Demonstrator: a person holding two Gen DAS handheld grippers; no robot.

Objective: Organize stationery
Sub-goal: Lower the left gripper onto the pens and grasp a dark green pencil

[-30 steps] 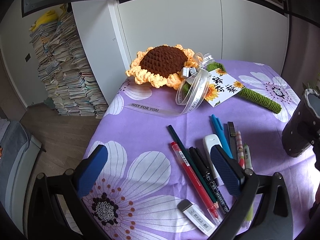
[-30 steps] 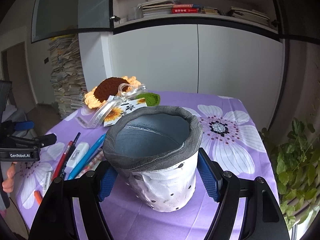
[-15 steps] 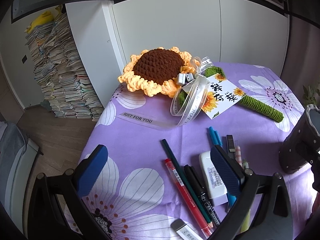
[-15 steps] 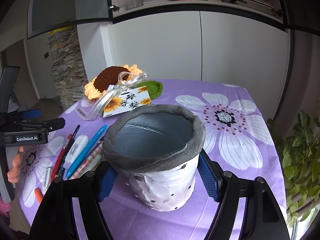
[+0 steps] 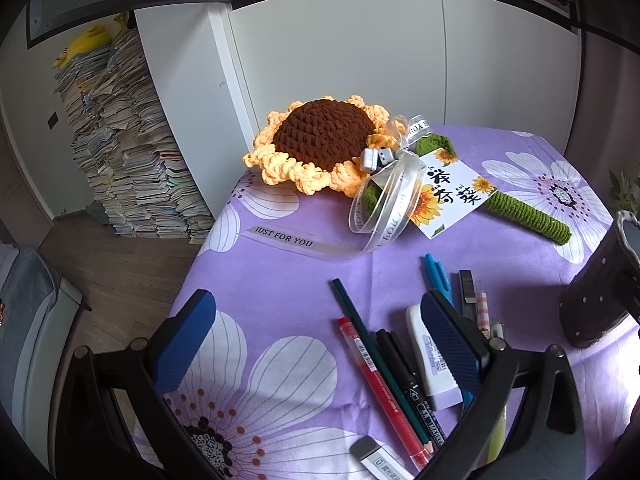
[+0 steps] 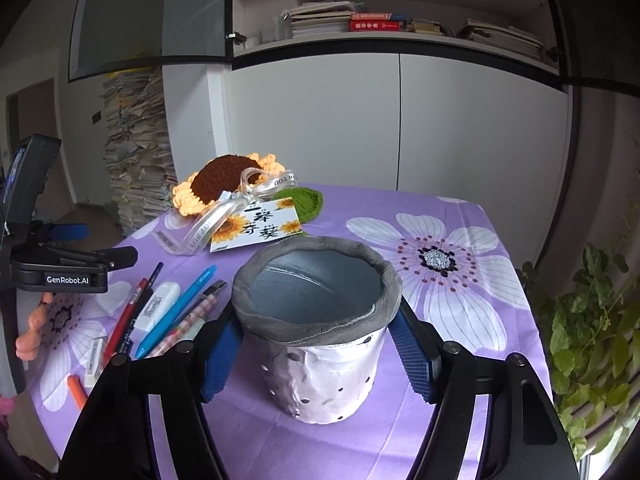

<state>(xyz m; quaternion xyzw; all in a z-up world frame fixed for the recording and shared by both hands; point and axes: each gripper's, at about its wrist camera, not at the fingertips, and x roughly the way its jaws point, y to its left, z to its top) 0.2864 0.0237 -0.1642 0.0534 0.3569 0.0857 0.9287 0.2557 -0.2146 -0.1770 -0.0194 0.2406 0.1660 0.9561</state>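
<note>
A white pen pot [image 6: 320, 320] with a grey rim and small holes stands on the purple flowered tablecloth [image 6: 460, 220]. My right gripper [image 6: 316, 356] is closing on it, a blue pad against each side; the pot looks empty. In the left wrist view the pot [image 5: 600, 292] shows at the right edge. My left gripper [image 5: 320, 344] hangs wide open over loose stationery: a red pen [image 5: 380, 388], a dark pencil [image 5: 360, 328], a black marker [image 5: 416, 392], a white correction tape [image 5: 428, 356], a blue pen [image 5: 438, 276] and an eraser [image 5: 376, 458]. It holds nothing.
A crochet sunflower [image 5: 320, 140] with ribbon and a card [image 5: 448, 196] lies at the table's far side. Tall stacks of books [image 5: 132, 160] stand on the floor to the left. A leafy plant [image 6: 592, 340] is by the table's right edge. A hand [image 6: 32, 336] holds the left gripper.
The right gripper's pads have drawn in slightly against the pot. Both views have shifted only a little; the stationery lies where it was.
</note>
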